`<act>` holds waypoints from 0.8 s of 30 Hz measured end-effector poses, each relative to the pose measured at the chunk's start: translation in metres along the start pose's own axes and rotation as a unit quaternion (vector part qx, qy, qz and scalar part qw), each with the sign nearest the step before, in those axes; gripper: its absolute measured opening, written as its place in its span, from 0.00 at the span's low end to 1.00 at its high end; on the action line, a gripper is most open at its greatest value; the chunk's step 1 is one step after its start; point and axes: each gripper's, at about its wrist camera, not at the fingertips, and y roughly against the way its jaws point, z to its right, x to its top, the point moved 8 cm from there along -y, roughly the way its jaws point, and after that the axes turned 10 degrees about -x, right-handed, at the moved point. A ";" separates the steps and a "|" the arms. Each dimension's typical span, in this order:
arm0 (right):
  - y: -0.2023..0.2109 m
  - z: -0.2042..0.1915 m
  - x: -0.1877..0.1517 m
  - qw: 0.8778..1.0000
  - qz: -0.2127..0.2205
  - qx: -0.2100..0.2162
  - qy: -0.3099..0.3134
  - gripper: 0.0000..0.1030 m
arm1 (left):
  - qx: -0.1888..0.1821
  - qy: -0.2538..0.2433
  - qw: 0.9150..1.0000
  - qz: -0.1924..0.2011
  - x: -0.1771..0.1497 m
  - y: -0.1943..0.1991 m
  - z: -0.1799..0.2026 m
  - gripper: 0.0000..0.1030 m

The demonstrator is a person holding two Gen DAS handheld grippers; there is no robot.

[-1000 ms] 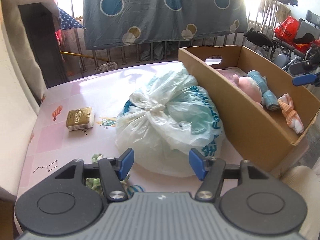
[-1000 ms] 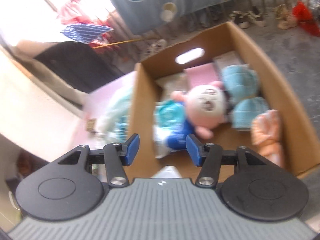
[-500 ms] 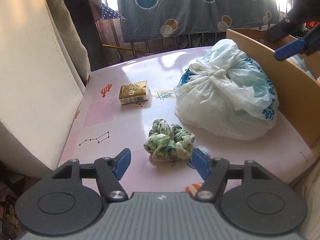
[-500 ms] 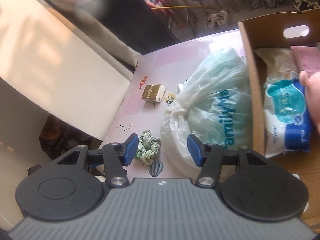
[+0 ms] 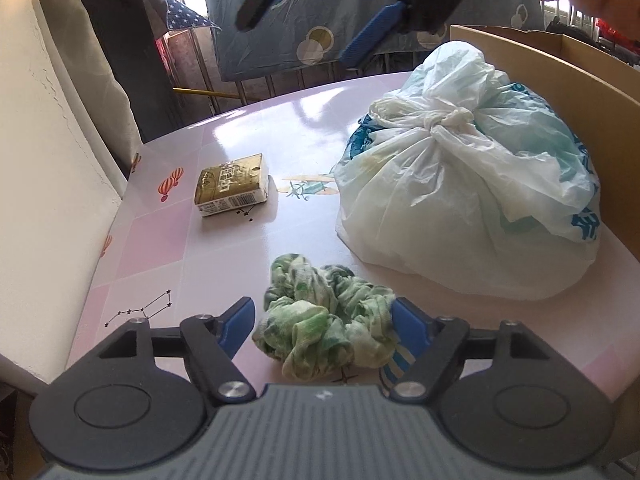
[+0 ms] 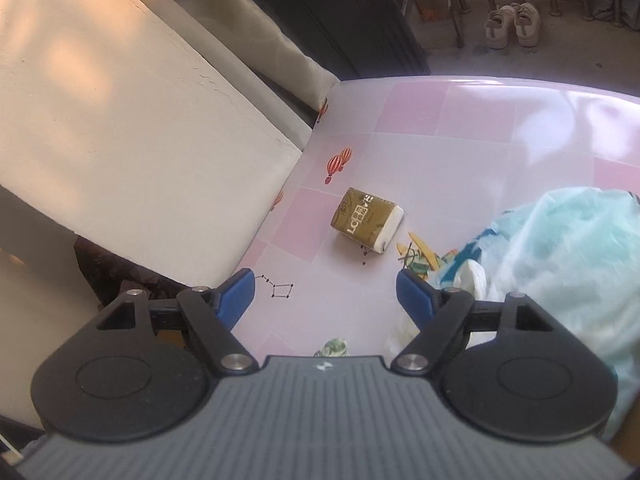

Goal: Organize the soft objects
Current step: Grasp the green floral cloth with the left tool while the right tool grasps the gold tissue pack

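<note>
A green-and-white scrunchie (image 5: pixel 326 330) lies on the pink table (image 5: pixel 240 256) near its close edge, and my left claw (image 5: pixel 324 326) straddles it: the jaws are opening, the right blue pad seems to brush the fabric while the left pad stands clear of it, so nothing is pinched. Just behind the scrunchie to the right sits a knotted white plastic bag (image 5: pixel 468 200), bulging and leaning against the wall of a cardboard box (image 5: pixel 592 92). Farther back on the left, apart from both, lies a small gold tissue pack (image 5: pixel 232 184). My right claw (image 6: pixel 325 294) hovers above the table with its jaws opening and nothing between them; from its camera the tissue pack (image 6: pixel 366 220) sits ahead of the pads, the bag (image 6: pixel 568 264) fills the right side, and only a sliver of the scrunchie (image 6: pixel 334 348) peeks over the claw's body. In the left view that right claw (image 5: pixel 320 12) hangs overhead at the top. A cream cushion (image 6: pixel 120 120) borders the table on the left.
</note>
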 end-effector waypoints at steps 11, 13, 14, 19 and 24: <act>-0.123 -0.025 0.047 0.985 -0.028 -0.063 0.156 0.84 | 0.000 0.039 0.999 -0.007 -0.012 -0.011 -0.025 0.38; -0.142 -0.031 0.049 0.976 -0.030 -0.079 0.202 0.86 | 0.000 0.054 0.999 -0.007 -0.013 -0.010 -0.033 0.35; -0.151 -0.032 0.051 0.973 -0.033 -0.085 0.212 0.87 | 0.002 0.061 0.998 -0.006 -0.014 -0.010 -0.036 0.34; -0.187 -0.034 0.048 0.962 -0.058 -0.103 0.246 0.87 | 0.007 0.085 0.996 -0.004 -0.015 -0.008 -0.049 0.31; -0.205 -0.032 0.035 0.950 -0.068 -0.132 0.275 0.85 | 0.012 0.089 0.996 -0.001 -0.014 -0.006 -0.054 0.29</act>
